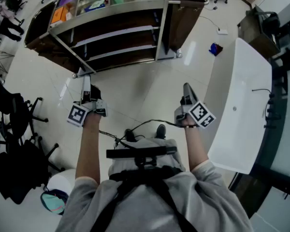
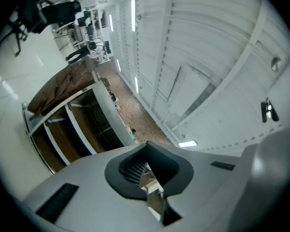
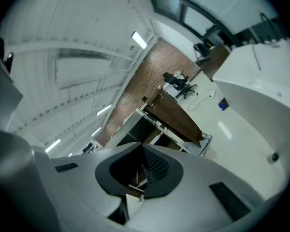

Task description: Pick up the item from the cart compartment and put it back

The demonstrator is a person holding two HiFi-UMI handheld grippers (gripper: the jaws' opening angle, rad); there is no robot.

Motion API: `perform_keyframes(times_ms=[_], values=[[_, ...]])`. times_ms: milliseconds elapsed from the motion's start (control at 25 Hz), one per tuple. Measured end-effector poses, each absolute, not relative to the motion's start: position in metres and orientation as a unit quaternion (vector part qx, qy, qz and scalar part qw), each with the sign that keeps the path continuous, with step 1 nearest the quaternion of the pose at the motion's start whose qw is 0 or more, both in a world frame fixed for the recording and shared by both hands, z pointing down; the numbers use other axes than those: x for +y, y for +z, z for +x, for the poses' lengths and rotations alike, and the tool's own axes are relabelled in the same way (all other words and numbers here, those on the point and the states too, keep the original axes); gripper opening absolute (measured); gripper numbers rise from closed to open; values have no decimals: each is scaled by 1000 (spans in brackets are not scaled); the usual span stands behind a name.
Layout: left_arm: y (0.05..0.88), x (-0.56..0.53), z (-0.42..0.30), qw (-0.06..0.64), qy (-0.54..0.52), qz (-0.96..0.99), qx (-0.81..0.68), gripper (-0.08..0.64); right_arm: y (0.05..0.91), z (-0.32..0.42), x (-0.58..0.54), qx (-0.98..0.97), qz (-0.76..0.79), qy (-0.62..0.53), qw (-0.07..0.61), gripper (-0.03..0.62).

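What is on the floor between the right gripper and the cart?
Nothing: the head view shows only bare pale floor between the right gripper and the cart.

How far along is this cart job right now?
Nothing looks done yet. The left gripper and right gripper are both shut and empty, held short of the cart. Its items sit in the top compartments. Picking one up and putting it back remains.
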State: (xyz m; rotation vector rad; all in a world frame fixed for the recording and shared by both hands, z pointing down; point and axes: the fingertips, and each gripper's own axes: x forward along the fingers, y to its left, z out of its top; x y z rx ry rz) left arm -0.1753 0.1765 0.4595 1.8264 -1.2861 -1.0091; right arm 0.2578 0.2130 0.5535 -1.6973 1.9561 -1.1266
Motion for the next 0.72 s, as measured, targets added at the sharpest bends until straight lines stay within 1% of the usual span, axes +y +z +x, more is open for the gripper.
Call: perform_keyframes(times_ms=[80, 160, 280, 360, 400, 440, 560, 720], values=[[468, 182, -172, 306, -298, 726, -539, 2, 549, 236, 209, 719, -587, -359, 98, 9], [472, 186, -162, 254, -203, 761, -562, 3, 542, 219, 207, 747, -586, -312, 31, 9], [477, 191, -144, 188, -66, 786, -585, 3, 530, 197, 206, 774, -590, -212, -83, 9], [485, 194, -140, 164, -3, 780, -604, 3, 527, 184, 207, 782, -585, -156, -147, 9], [489, 196, -138, 156, 18, 777, -610, 3, 525, 178, 208, 785, -580, -139, -168, 9], [492, 199, -136, 146, 37, 775, -614, 3, 523, 173, 209, 787, -576, -130, -179, 9], [496, 207, -124, 121, 79, 777, -613, 3, 525, 169, 209, 792, -568, -125, -184, 9], [496, 209, -111, 113, 92, 773, -617, 3, 526, 174, 207, 803, -552, -126, -188, 9]])
